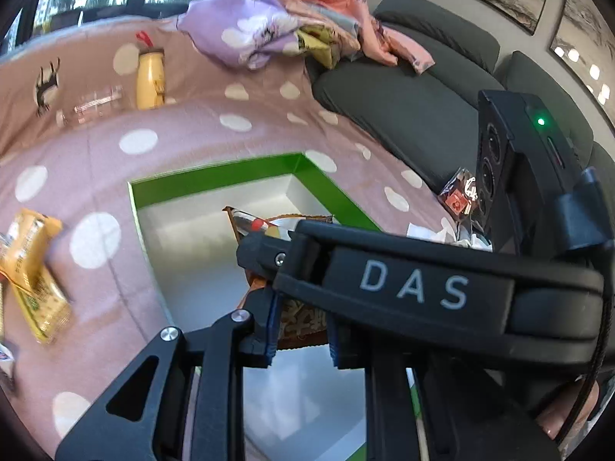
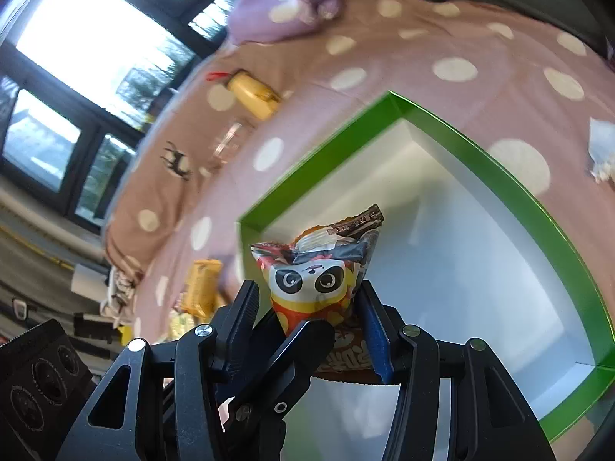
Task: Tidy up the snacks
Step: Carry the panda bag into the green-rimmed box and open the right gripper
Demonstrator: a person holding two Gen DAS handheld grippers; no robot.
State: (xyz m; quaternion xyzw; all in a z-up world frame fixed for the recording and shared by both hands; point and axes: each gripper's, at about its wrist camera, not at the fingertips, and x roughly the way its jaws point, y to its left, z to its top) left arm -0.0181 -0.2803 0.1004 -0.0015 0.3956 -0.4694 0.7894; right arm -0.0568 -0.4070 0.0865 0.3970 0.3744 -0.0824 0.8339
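Note:
A panda-print snack packet (image 2: pixel 315 280), brown along its lower edge, hangs over the green box (image 2: pixel 499 176) with the white inside. My right gripper (image 2: pixel 307 296) is shut on it, one pad on each side. In the left wrist view the same packet (image 1: pixel 303 322) sits pinched between the blue pads of my left gripper (image 1: pixel 301 334), which is shut on its lower part. The right gripper's black finger (image 1: pixel 384 269) crosses in front there and hides much of the packet. The box (image 1: pixel 215 176) lies right below both grippers.
The box rests on a pink dotted cloth (image 1: pixel 173 130). On the cloth lie a yellow bottle (image 1: pixel 150 80), a clear jar (image 1: pixel 100 105), yellow snack packets (image 1: pixel 34 269) and a red packet (image 1: pixel 459 196). Bundled cloths (image 1: pixel 246 34) and a grey sofa (image 1: pixel 403 100) sit behind.

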